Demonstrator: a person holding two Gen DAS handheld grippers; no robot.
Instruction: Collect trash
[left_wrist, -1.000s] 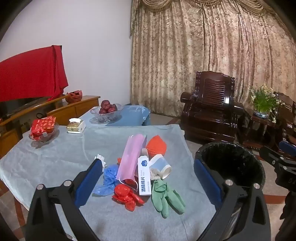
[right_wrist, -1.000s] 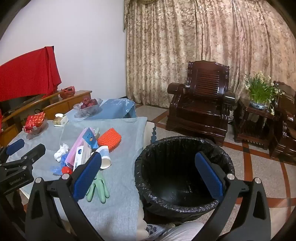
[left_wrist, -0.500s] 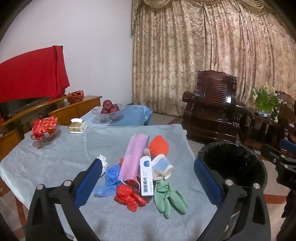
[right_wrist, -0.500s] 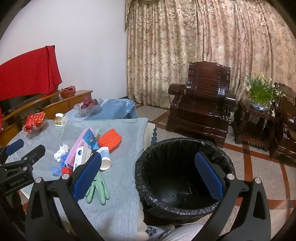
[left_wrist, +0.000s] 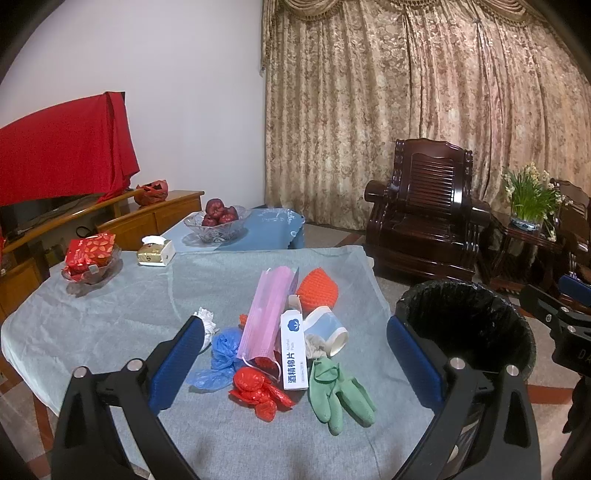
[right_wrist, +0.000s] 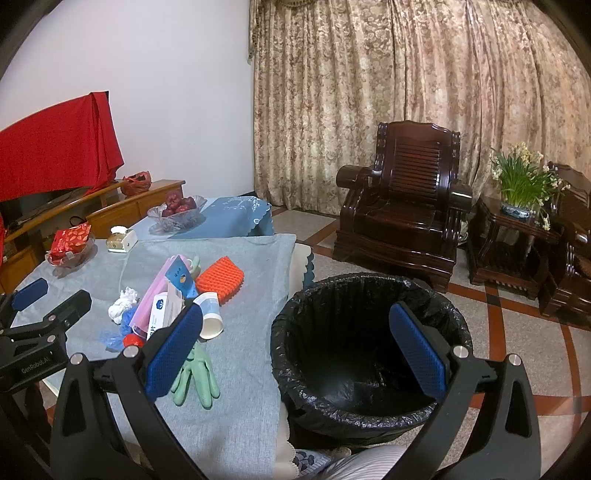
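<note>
Two rubbery green gloves (left_wrist: 340, 391), crumpled red plastic (left_wrist: 258, 387)

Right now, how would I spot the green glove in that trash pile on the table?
Start at the black-lined bin beside the grey-clothed table; the trash pile lies just left of it. The green glove is the pile's nearest item, lying flat in front of the paper cup, right of the crumpled red wrapper. It is the pile's only green thing, with fingers.
</note>
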